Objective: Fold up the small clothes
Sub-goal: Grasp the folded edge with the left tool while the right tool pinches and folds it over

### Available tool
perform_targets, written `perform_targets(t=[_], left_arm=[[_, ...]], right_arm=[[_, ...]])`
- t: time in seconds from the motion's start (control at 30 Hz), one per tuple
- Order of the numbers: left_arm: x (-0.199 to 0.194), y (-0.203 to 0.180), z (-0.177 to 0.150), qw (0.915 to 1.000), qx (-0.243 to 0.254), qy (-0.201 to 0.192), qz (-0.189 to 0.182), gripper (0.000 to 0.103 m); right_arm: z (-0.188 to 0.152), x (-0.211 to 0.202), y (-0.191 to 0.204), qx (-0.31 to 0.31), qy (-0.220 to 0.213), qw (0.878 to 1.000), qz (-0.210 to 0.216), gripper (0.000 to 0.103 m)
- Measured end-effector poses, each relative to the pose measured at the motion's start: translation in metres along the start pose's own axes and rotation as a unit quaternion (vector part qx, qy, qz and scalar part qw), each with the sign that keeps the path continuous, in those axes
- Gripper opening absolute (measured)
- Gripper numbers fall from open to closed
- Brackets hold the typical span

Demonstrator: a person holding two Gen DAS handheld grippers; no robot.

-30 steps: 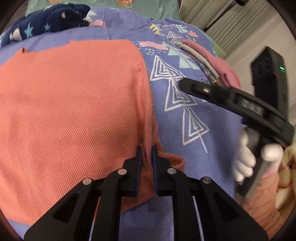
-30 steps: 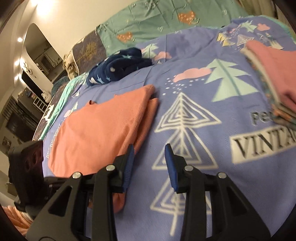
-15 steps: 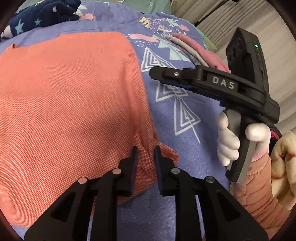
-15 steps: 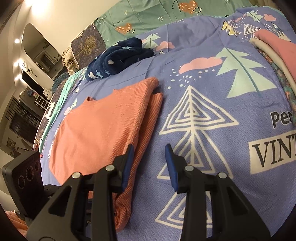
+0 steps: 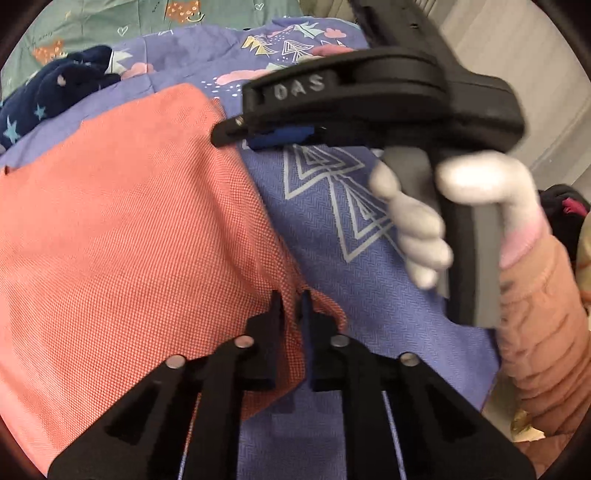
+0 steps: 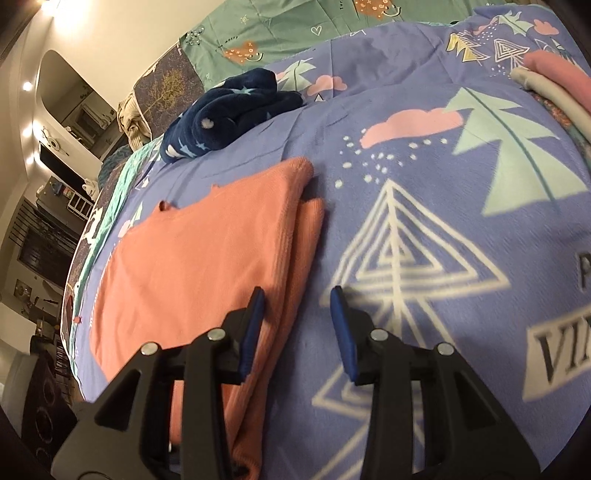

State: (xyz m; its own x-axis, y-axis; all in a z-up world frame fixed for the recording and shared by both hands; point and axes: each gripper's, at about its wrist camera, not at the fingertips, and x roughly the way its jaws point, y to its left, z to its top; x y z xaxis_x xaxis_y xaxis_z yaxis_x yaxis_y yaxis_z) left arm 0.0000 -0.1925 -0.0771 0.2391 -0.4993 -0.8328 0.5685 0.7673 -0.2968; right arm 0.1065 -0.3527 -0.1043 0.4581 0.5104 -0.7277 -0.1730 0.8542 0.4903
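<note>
Coral knit garment (image 5: pixel 122 236) is lying flat on the purple bedspread (image 6: pixel 424 177), where we are pinching its near corner with the left gripper (image 5: pixel 291 306) while the right gripper (image 6: pixel 297 314), jaws spread, is reaching for the folded side edge.

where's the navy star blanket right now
The navy star blanket lies bunched at the far left of the purple bedspread, just beyond the orange shirt, near the green quilt.
</note>
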Motion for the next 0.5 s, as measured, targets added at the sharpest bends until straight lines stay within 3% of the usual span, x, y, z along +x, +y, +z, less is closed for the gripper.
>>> perform_targets(t=[0.07,0.17,0.33,0.47,0.5], left_arm=[[-0.001,0.002,-0.001,1.0,-0.002,-0.002,-0.009,0.006],[-0.006,0.005,-0.004,0.9997,-0.002,-0.006,-0.022,0.004],[-0.011,-0.007,-0.002,0.9975,0.037,-0.012,-0.06,0.002],[0.007,-0.017,-0.002,0.9975,0.057,0.005,-0.041,0.002],[0.007,-0.017,-0.002,0.9975,0.055,0.004,-0.044,0.002]], right_arm=[[0.01,0.009,-0.001,0.006,-0.004,1.0,0.007,0.038],[0.025,0.018,-0.001,0.025,-0.01,0.999,0.034,0.006],[0.038,0.002,0.013,0.02,-0.055,0.997,0.056,0.005],[0.037,0.032,-0.003,0.026,-0.006,1.0,0.005,0.01],[0.035,0.032,-0.008,0.033,-0.01,0.999,0.013,0.013]])
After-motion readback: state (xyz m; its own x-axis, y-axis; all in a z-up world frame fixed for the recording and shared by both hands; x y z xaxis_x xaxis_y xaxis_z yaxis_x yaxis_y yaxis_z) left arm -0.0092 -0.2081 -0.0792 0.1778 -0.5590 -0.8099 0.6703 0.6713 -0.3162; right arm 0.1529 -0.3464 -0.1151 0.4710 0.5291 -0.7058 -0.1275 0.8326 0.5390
